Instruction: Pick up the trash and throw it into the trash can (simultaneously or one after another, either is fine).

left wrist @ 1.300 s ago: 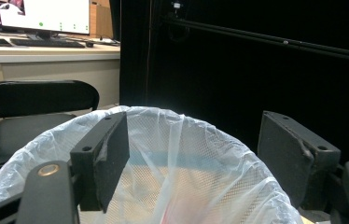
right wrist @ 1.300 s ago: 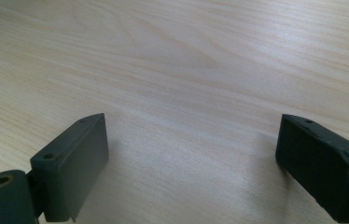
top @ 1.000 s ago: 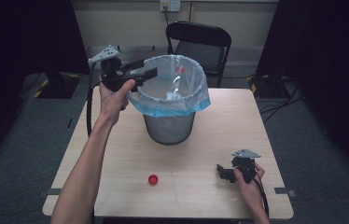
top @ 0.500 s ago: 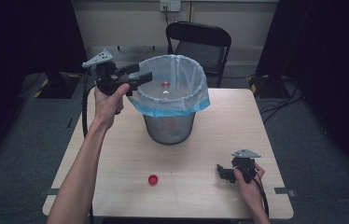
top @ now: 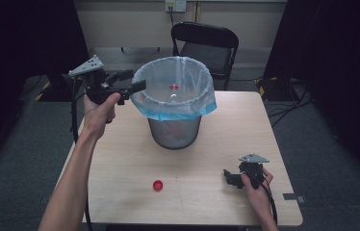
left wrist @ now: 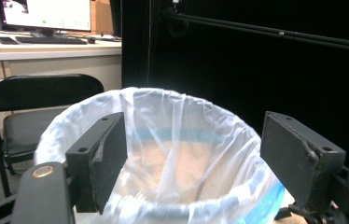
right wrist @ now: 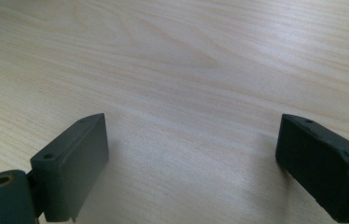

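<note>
Two grippers, both empty. Starting at the left: your left gripper (top: 132, 84) is raised beside the bin (top: 174, 108), its jaws spread wide and pointing at the rim, with nothing between them. In the left gripper view the liner (left wrist: 172, 154) sits right ahead of those parted jaws, so you are hovering at the mouth of the bin rather than inside it. Something small and red (top: 173, 87) shows within the liner; it is too small to say for certain what it is, but it looks like a cap that is already in.

Moving right along the table (top: 120, 159), one red cap (top: 157, 185) lies alone on the bare wood, nearer you than the bin and well apart from both grippers. Farther right, your right gripper (top: 229, 177) rests low on the table near the front edge, jaws apart and holding nothing; its own view shows plain wood grain between them.

You appear to be at the point where a drop is done and the last loose cap is waiting. The next move calls for a reach to that cap. It lies between your two hands, a little closer to the right one, so either could go. Come down from above with the jaws straddling it, since it is flat and low and could skid if you nudge it sideways. Close gently, then lift clear of the rim before you let go.
</note>
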`<state>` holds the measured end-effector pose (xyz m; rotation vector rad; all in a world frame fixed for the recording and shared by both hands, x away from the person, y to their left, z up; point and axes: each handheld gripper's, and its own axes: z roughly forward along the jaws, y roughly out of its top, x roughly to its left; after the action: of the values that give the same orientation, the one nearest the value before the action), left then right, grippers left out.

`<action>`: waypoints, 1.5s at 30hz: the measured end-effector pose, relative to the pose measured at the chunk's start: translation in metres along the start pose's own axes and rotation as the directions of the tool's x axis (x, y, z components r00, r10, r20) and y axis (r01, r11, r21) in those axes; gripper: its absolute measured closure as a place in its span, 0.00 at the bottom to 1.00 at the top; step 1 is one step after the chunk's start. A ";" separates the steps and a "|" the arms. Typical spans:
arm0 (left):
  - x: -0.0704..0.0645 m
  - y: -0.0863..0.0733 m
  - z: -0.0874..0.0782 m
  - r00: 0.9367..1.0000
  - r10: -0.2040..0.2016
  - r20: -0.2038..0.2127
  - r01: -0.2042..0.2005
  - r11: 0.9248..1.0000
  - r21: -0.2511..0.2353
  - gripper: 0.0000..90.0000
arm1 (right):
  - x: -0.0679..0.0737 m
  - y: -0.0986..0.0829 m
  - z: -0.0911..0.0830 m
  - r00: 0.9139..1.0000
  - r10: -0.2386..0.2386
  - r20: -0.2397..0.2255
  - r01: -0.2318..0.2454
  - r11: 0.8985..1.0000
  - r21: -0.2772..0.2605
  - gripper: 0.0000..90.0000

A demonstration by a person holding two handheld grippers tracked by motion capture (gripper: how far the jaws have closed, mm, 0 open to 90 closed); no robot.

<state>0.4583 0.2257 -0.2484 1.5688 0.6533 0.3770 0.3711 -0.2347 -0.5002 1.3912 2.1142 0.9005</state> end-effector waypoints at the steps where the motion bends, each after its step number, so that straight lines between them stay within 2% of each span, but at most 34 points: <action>1: 0.001 -0.002 -0.004 1.000 -0.003 -0.007 0.003 1.000 0.000 0.25 | 0.000 0.000 0.000 1.000 0.000 0.000 0.000 1.000 0.000 0.10; 4: 0.003 -0.005 -0.013 1.000 -0.003 -0.010 0.003 1.000 0.002 0.25 | 0.000 0.000 0.000 1.000 0.000 0.000 0.000 1.000 0.000 0.10; 8: 0.003 -0.009 -0.022 1.000 -0.018 0.014 0.018 1.000 0.002 0.25 | 0.000 0.000 0.000 1.000 0.000 0.000 0.000 1.000 0.000 0.10; 13: -0.004 -0.017 -0.030 1.000 0.002 0.018 -0.002 1.000 0.005 0.25 | 0.000 0.000 0.000 1.000 0.000 0.000 0.000 1.000 0.000 0.10; 18: -0.013 -0.027 -0.036 1.000 -0.006 0.016 0.007 1.000 -0.011 0.25 | 0.000 0.000 0.000 1.000 0.000 0.000 0.000 1.000 0.000 0.10; 22: -0.019 -0.037 -0.039 1.000 0.005 0.010 -0.005 1.000 0.011 0.25 | 0.000 0.000 0.000 1.000 0.000 0.000 0.000 1.000 0.000 0.10; 29: -0.026 -0.063 -0.044 1.000 0.005 -0.007 -0.005 0.998 0.055 0.25 | 0.000 0.000 0.000 1.000 0.000 0.000 0.000 1.000 0.000 0.10; 34: -0.030 -0.080 -0.044 1.000 -0.013 0.003 0.013 0.996 0.094 0.25 | 0.000 0.000 0.000 1.000 0.000 0.000 0.000 1.000 0.000 0.10; 38: -0.036 -0.094 -0.043 1.000 0.000 0.010 -0.002 0.992 0.128 0.25 | 0.000 0.000 0.000 1.000 0.000 0.000 0.000 1.000 0.000 0.10; 40: -0.038 -0.099 -0.042 1.000 -0.007 0.018 0.005 0.991 0.130 0.26 | 0.000 0.000 0.000 1.000 0.000 0.000 0.000 1.000 0.000 0.10; 45: -0.045 -0.117 -0.038 0.999 -0.019 0.040 0.011 0.983 0.181 0.26 | 0.000 0.000 0.000 1.000 0.000 0.000 0.000 1.000 0.000 0.10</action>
<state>0.3787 0.2290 -0.3531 1.7391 0.6816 0.2784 0.3711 -0.2347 -0.5002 1.3914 2.1144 0.9007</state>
